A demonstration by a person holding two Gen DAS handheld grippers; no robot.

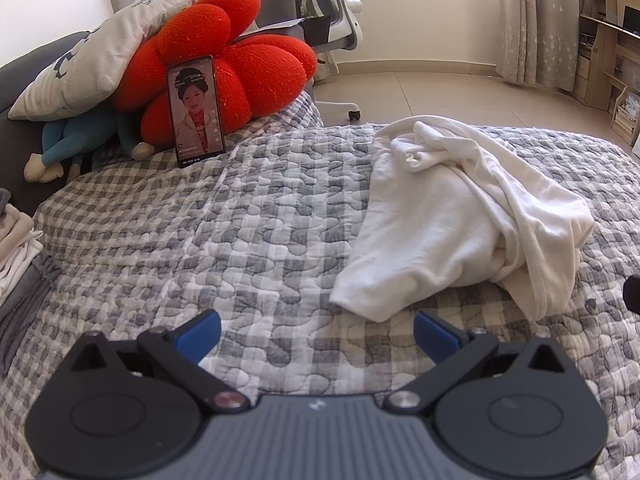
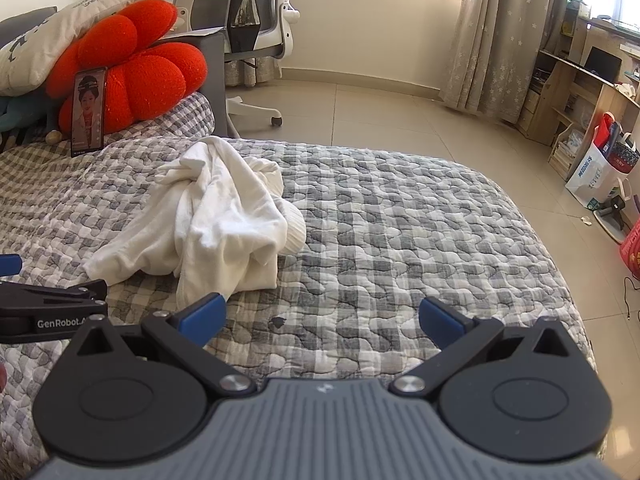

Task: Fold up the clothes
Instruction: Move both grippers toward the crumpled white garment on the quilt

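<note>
We held the left gripper spread wide over the quilt, its blue pads well apart and nothing between them. The right gripper was likewise released, its pads wide and empty above the checked cloth. In the right wrist view we saw the side of the left gripper at the left edge, just beside our own.

The white garment lay crumpled in a heap on the quilt, ahead of both tools and touching neither. From the left wrist it sat to the right of centre, its nearest hem just beyond the right pad. From the right wrist it sat to the left of centre, its nearest fold just beyond the left pad.

Farther back on the bed a phone stood upright with its screen lit, leaning on a red cushion. A grey pillow rested tilted on that cushion, and a blue plush toy lay under it. At the left edge of the left wrist view we saw a stack of clothes, grey and pale.

Beyond the bed were a tiled floor, an office chair, a curtain and wooden shelves.
</note>
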